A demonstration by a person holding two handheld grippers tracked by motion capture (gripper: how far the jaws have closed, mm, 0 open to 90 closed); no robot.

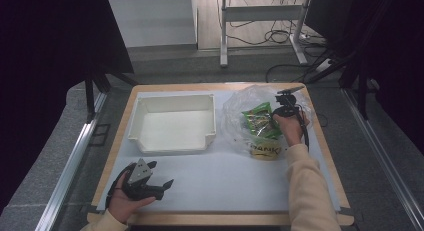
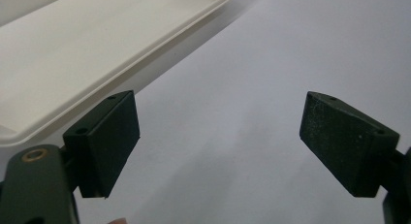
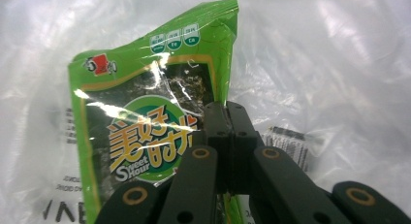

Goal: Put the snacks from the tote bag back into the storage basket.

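A clear plastic bag [image 1: 234,116] lies at the table's right and holds a green snack packet [image 1: 257,116] and a yellowish packet [image 1: 265,150]. My right gripper [image 1: 275,115] reaches into the bag from its right side. In the right gripper view its jaws [image 3: 228,122] are pressed together on the right edge of the green packet [image 3: 145,132]. My left gripper [image 1: 161,173] rests in a hand near the front left of the table. Its jaws stand wide open [image 2: 218,136] over the white cover with nothing between them.
A white plastic tray [image 1: 172,98] with nothing in it stands at the back left; its rim [image 2: 145,54] is just beyond the left gripper. The white table cover [image 1: 225,181] stretches between tray, bag and front edge. Desk legs and cables lie on the floor behind.
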